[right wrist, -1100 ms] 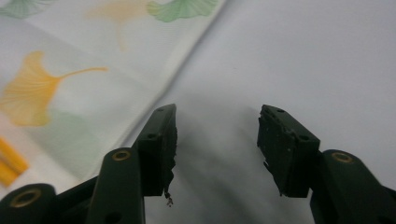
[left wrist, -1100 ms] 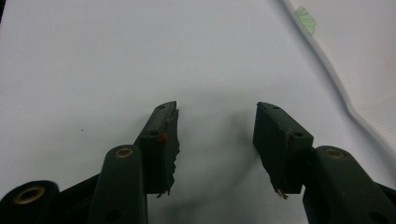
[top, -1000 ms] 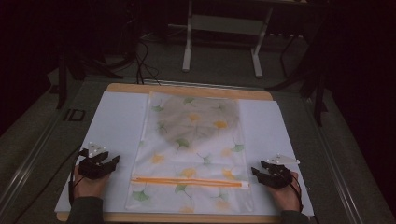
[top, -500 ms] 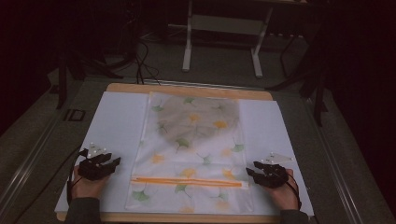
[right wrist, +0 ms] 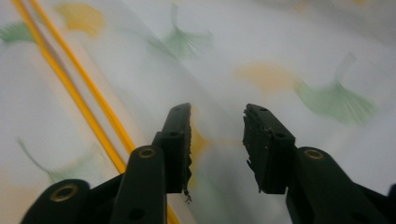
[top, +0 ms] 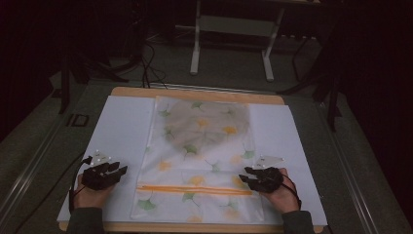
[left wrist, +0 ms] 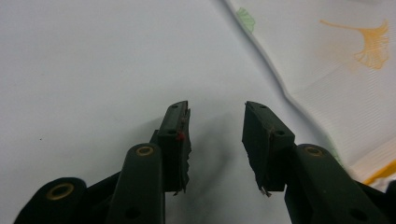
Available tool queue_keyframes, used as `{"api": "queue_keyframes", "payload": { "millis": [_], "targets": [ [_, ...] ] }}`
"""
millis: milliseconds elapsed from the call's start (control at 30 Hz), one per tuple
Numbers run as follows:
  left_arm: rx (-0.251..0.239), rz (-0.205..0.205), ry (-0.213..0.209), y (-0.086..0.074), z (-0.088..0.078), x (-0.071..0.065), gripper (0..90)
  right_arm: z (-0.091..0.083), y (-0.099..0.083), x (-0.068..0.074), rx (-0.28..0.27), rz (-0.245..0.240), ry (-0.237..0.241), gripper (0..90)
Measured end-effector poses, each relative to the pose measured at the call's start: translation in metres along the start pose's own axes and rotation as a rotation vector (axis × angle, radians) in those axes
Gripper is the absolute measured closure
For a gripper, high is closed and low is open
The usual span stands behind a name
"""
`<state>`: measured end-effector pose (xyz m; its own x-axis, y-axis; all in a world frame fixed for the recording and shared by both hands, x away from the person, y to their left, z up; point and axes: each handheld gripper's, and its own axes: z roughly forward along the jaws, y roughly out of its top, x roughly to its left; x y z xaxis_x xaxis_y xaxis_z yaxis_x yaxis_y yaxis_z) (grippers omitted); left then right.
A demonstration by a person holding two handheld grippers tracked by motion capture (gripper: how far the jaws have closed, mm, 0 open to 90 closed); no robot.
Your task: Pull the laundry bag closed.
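From up high, a leafy cloth (top: 199, 161) lies flat in the middle of the white worktop (top: 122, 126). The left gripper (top: 119, 170) sits beside its left edge, the right gripper (top: 247, 176) over its right edge.

In the left gripper view, the jaws have been closing, part open over bare worktop, holding nothing.

In the right gripper view, the jaws have been closing too, part open over the cloth near its orange stripes (right wrist: 74, 93), not pinching it

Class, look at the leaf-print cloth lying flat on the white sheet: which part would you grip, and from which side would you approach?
Probably the long side edges near the orange stripes. The leaf-print cloth lies flat, so only its borders offer a lip. Bring the left tongs in from the left over the white sheet, and the right tongs from the right, low and level.
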<state>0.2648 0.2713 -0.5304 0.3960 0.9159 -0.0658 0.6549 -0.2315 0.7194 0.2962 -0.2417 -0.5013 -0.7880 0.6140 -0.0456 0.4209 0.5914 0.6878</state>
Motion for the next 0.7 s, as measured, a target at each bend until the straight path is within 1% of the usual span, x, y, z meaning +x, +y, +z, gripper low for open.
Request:
{"api": "queue_keyframes", "payload": {
  "millis": [33,100,133,167,200,233,267,367,400,433,500,600,667,700],
  "targets": [
    [-0.002,-0.004,-0.002,0.000,0.000,0.000,61.5,0.002,0.003,0.002,-0.006,-0.001,0.008,62.1],
    [-0.004,-0.006,-0.007,-0.001,-0.001,0.000,61.5,0.006,0.011,0.008,-0.022,-0.023,0.034,63.8],
    [-0.004,-0.007,-0.005,-0.001,-0.001,0.000,61.5,0.009,0.017,0.011,-0.031,-0.036,0.056,64.3],
    [-0.006,-0.007,-0.007,-0.001,-0.001,0.001,61.6,0.010,0.020,0.014,-0.030,-0.042,0.069,64.8],
    [-0.007,-0.007,-0.010,-0.001,-0.002,0.001,61.7,0.013,0.026,0.018,-0.028,-0.061,0.081,65.5],
    [-0.006,-0.009,-0.013,-0.001,-0.002,0.001,61.7,0.014,0.030,0.020,-0.023,-0.074,0.087,65.7],
    [-0.007,-0.011,-0.014,-0.001,-0.002,0.001,61.6,0.017,0.036,0.024,-0.012,-0.099,0.097,67.1],
    [-0.002,0.000,-0.011,-0.001,-0.003,0.000,62.1,0.022,0.050,0.032,0.010,-0.146,0.116,68.2],
    [-0.001,0.002,-0.011,-0.001,-0.003,0.000,62.5,0.025,0.057,0.036,0.021,-0.169,0.121,68.5],
    [0.005,0.009,-0.011,-0.001,-0.003,-0.001,62.7,0.026,0.059,0.037,0.022,-0.176,0.124,68.6],
    [0.009,0.015,-0.009,-0.001,-0.003,-0.001,62.7,0.031,0.069,0.041,0.042,-0.196,0.141,68.4],
    [0.006,0.016,-0.009,-0.001,-0.004,-0.001,62.7,0.037,0.081,0.048,0.060,-0.222,0.155,67.4],
    [0.005,0.013,-0.010,-0.001,-0.005,-0.001,62.6,0.041,0.087,0.052,0.058,-0.237,0.167,67.4],
    [0.005,0.013,-0.010,-0.001,-0.005,-0.001,62.6,0.041,0.087,0.052,0.058,-0.237,0.167,67.4]
  ]
}}
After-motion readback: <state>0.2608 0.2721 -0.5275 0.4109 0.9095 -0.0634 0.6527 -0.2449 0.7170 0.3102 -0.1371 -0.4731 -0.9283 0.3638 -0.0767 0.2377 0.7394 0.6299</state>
